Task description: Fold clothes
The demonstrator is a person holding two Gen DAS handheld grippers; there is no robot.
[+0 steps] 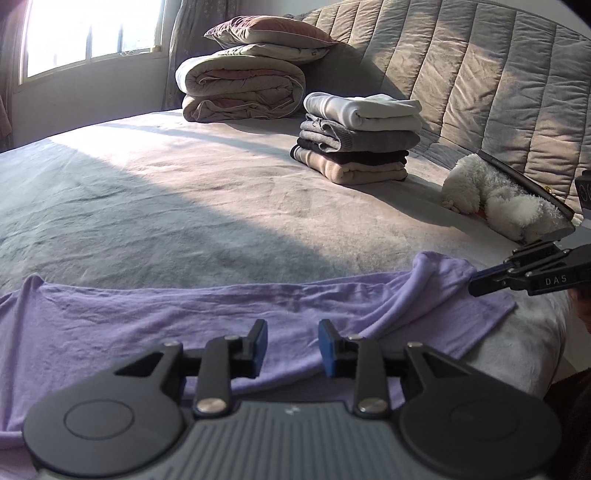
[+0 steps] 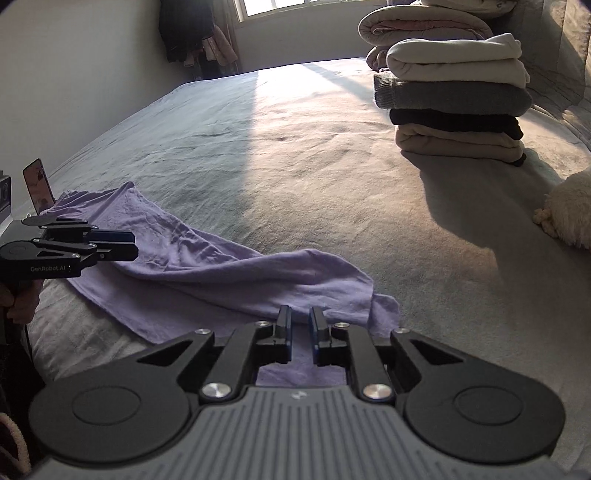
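Lying along the near edge of the bed [image 1: 192, 192] is the purple garment [image 1: 155, 317], stretched flat on the left and bunched into a raised fold toward the right, with one flat piece reaching close to the bed's near right corner. Left tongs [image 1: 292, 345] hover over the middle of that garment; the blue pads sit a moderate gap apart with only loose purple cloth showing underneath, nothing pinched. Right tongs [image 2: 300, 332] are over the right end of the same garment, jaws at a narrow gap, fabric visible below and between them but the pads aren't pressing on it as far as I can see. From the left camera the right tongs come in from the right edge with their tips at the raised fold; can't tell if they touch it. Further back, toward the headboard [image 1: 461, 74], there's a stack of folded clothes [image 1: 360, 136]: white on top, then grey, black and beige at the bottom. Left of that stack, at the bed's far side, sits a rolled duvet [image 1: 240, 88] with pillows [image 1: 269, 35] piled on it. Over by the right edge of the bed is a fluffy white plush toy [image 1: 502, 195]. Sunlight from the window [image 1: 92, 29] cuts a bright band across the bed.
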